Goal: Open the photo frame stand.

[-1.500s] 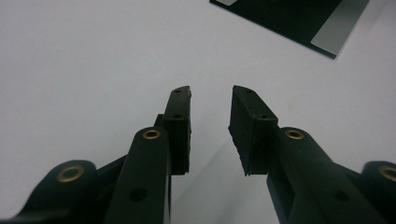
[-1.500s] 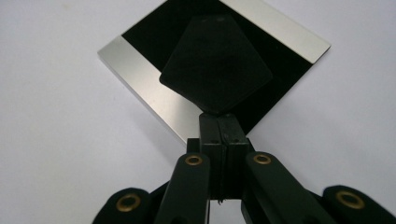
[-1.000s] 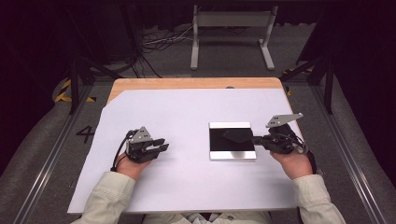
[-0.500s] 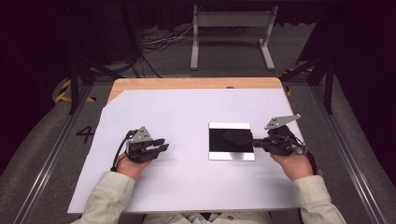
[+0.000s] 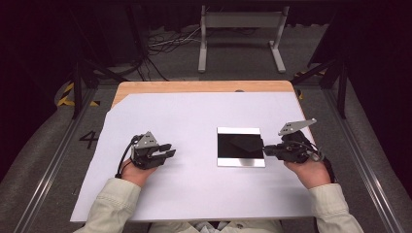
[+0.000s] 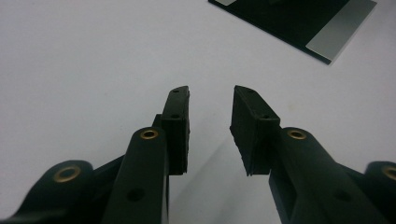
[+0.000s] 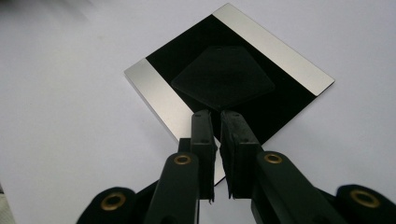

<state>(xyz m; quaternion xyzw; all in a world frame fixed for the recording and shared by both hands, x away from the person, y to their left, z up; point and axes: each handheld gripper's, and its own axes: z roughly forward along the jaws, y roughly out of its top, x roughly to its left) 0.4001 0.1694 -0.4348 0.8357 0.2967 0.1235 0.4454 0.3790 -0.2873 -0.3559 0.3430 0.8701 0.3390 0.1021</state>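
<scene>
Two grippers: right gripper (image 7: pixel 215 116) at black-and-silver square plate's (image 5: pixel 241 147) near edge mid-desk (image 5: pixel 194 116), jaws just parting, slim gap, nothing gripped; left gripper (image 6: pixel 211 95) well apart, jaws half-open, empty, just widening.

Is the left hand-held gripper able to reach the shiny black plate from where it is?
Probably yes: bare white table lies between the left hand-held gripper and the plate.

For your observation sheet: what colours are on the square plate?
Black with silver edge strips; right gripper view.
</scene>
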